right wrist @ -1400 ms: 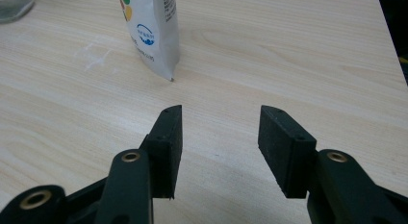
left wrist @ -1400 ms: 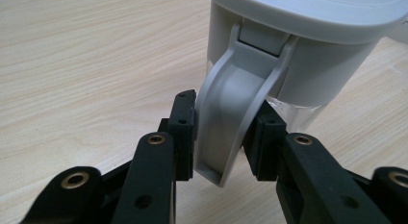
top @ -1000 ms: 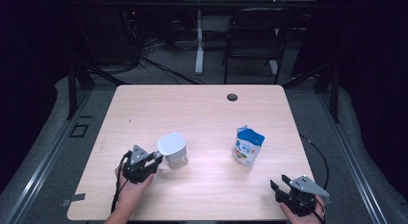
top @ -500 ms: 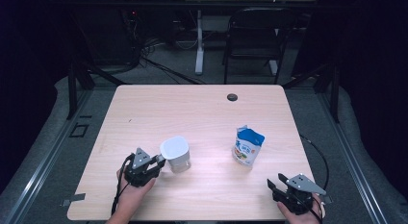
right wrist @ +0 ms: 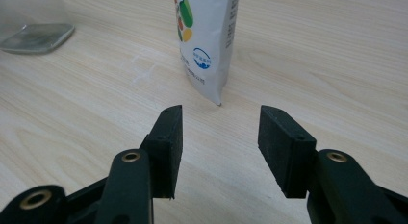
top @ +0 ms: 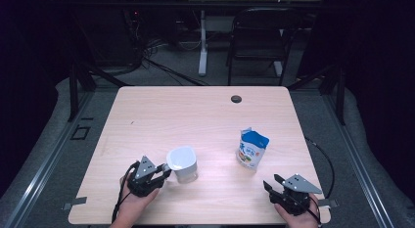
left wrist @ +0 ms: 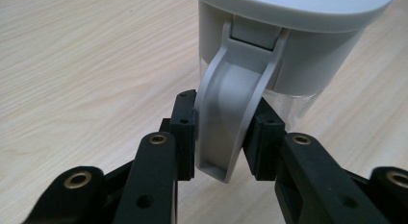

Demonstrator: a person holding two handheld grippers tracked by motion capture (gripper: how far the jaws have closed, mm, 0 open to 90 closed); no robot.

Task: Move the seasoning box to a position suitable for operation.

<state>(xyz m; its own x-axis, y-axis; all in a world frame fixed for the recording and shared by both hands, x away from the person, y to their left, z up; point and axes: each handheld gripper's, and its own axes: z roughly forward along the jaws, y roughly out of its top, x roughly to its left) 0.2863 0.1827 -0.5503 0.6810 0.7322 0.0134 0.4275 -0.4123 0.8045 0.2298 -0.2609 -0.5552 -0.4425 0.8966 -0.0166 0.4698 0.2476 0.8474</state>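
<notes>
The pouch (right wrist: 207,43) carries print on its white face, seen close in the right gripper view: a round blue seal with a light mark inside, and under it two short lines of small blue characters, too small to read. Above the seal sit green, red and orange shapes, a picture and not letters. In the high view the pouch (top: 252,148) shows a blue top and a coloured patch, with no word legible. Nothing else bears readable text.
</notes>
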